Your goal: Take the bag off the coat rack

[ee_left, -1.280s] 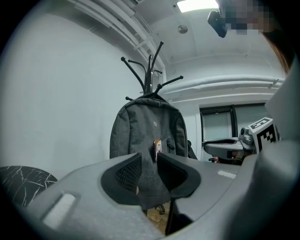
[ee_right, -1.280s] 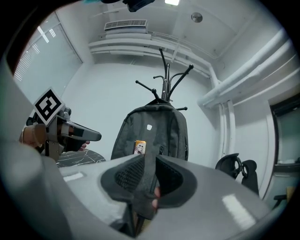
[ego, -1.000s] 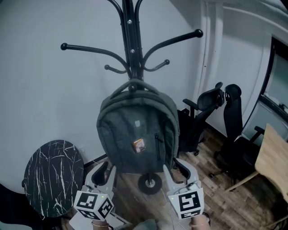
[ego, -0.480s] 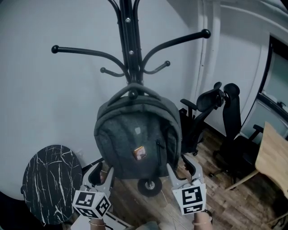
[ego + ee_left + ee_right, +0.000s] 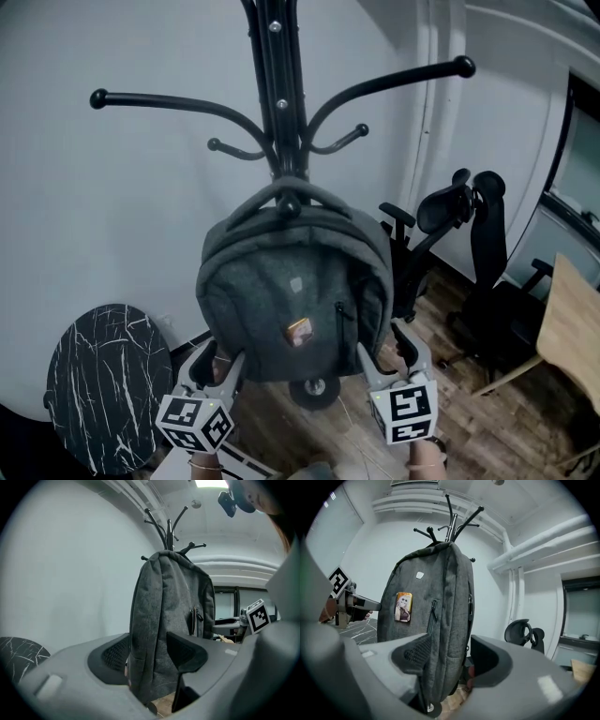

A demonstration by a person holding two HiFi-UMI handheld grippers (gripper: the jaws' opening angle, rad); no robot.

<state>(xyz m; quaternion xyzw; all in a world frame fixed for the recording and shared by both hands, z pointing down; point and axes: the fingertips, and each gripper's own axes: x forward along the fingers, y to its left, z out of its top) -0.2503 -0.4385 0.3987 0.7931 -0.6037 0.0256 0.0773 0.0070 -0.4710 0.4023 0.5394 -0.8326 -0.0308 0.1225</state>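
A grey backpack hangs by its top handle from the black coat rack, with a small orange picture tag on its front. My left gripper is at the bag's lower left corner and my right gripper at its lower right corner. In the left gripper view the bag's side stands between the jaws of the left gripper. The right gripper view shows the bag's other side between the jaws of the right gripper. Both pairs of jaws have just been opening and stand wide, without squeezing the fabric.
A round black marble side table stands at the lower left. Black office chairs and a wooden tabletop are at the right. The rack's round base sits on the wood floor under the bag. A white wall is behind.
Both grippers have moved forward from below the bag until their jaws straddle its lower corners. Their jaws have spread wider. The bag still hangs on the rack.
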